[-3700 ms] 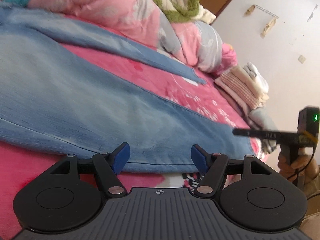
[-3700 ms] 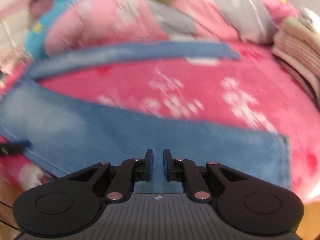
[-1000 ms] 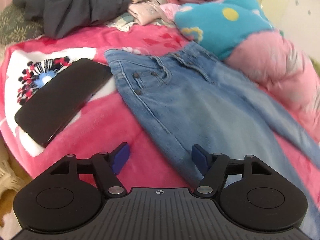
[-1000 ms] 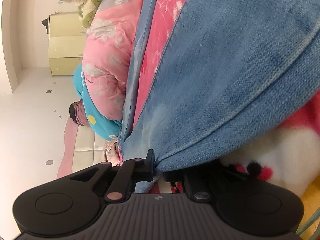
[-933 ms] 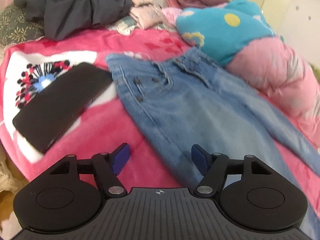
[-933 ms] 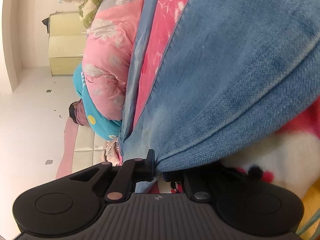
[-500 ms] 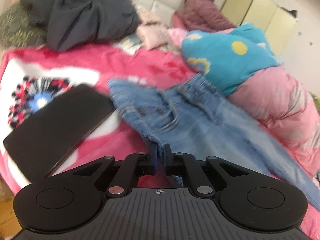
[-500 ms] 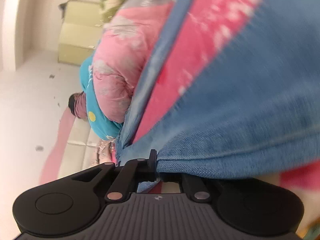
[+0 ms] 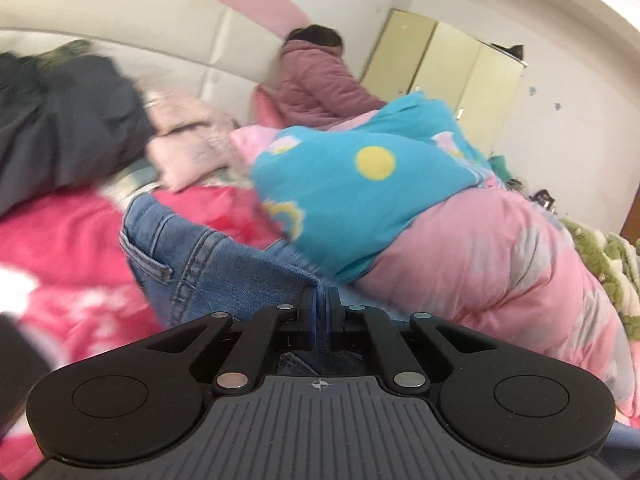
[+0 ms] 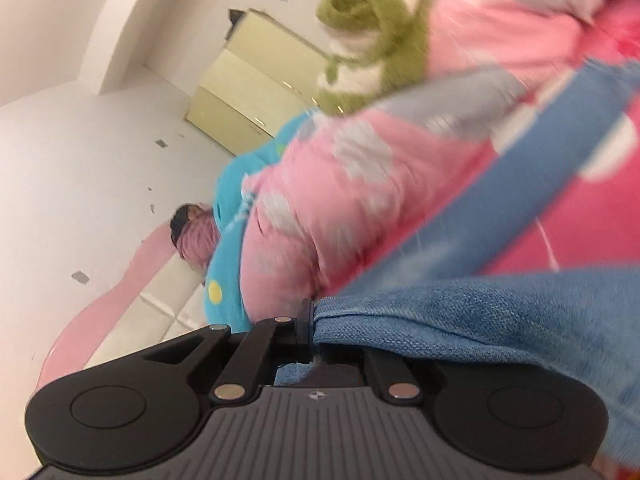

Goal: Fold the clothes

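The left gripper (image 9: 320,312) has its fingers pressed together on a raised fold of the one pair of blue jeans (image 9: 208,268), whose waistband and pocket spread out to the left over the bright pink bedspread (image 9: 52,240). The right gripper (image 10: 314,330) likewise pinches denim, the cloth draping off to the right over one finger. Beyond the jeans lie one turquoise blanket (image 9: 348,200), one pale pink quilt (image 9: 500,264), a dark garment heap (image 9: 60,132), a green plush throw (image 10: 368,20), and a person in a mauve jacket (image 9: 320,84)
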